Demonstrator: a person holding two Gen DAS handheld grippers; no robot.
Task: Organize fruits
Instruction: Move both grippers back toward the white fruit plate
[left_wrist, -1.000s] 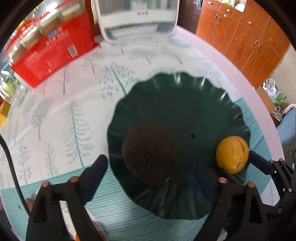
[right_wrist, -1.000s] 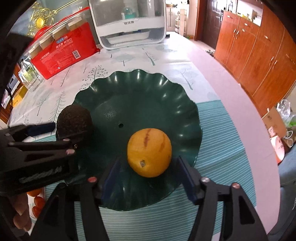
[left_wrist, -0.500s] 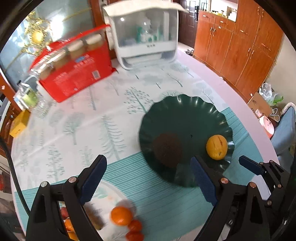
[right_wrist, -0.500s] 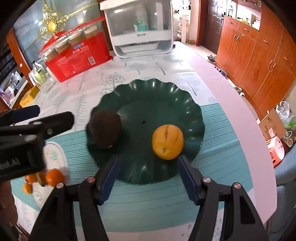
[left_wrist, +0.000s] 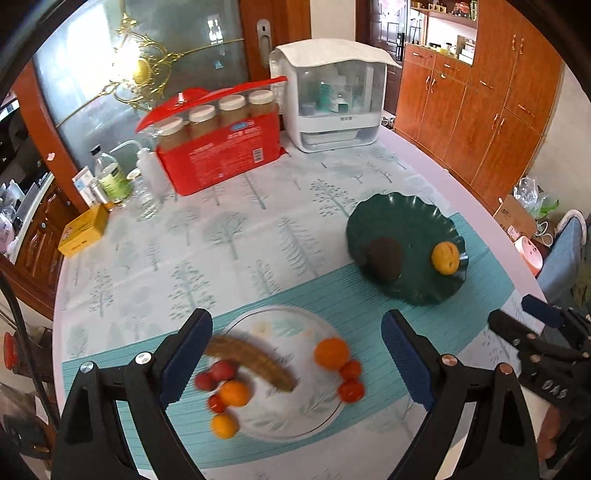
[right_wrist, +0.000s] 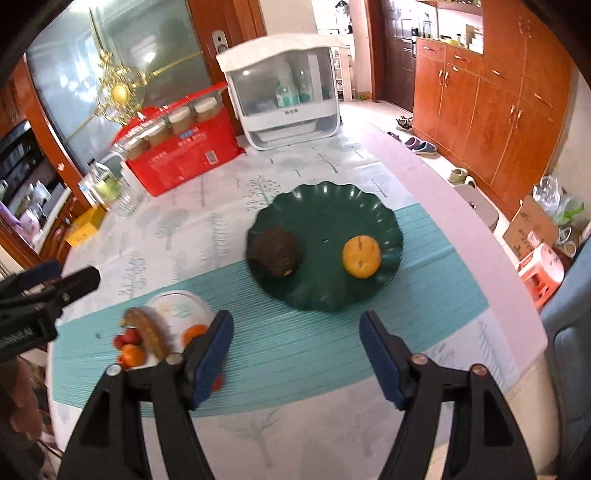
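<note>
A dark green scalloped plate (left_wrist: 413, 218) (right_wrist: 325, 199) holds a dark brown rough fruit (left_wrist: 384, 258) (right_wrist: 275, 251) and a yellow-orange fruit (left_wrist: 446, 257) (right_wrist: 361, 256). A white patterned plate (left_wrist: 288, 325) (right_wrist: 177, 304) holds a brown banana (left_wrist: 251, 360) (right_wrist: 146, 332), oranges and small red fruits. My left gripper (left_wrist: 295, 354) is open and empty, raised above the white plate. My right gripper (right_wrist: 295, 350) is open and empty, raised in front of the green plate.
A red box of jars (left_wrist: 218, 147), a white lidded appliance (left_wrist: 332, 99), bottles (left_wrist: 110, 177) and a yellow box (left_wrist: 83, 230) stand at the table's back. Wooden cabinets (left_wrist: 498, 110) line the right wall. The table's edge runs along the right.
Both grippers have pulled back and up from the green plate, leaving the brown fruit and yellow-orange fruit on it. The white plate of fruit has come into view.
</note>
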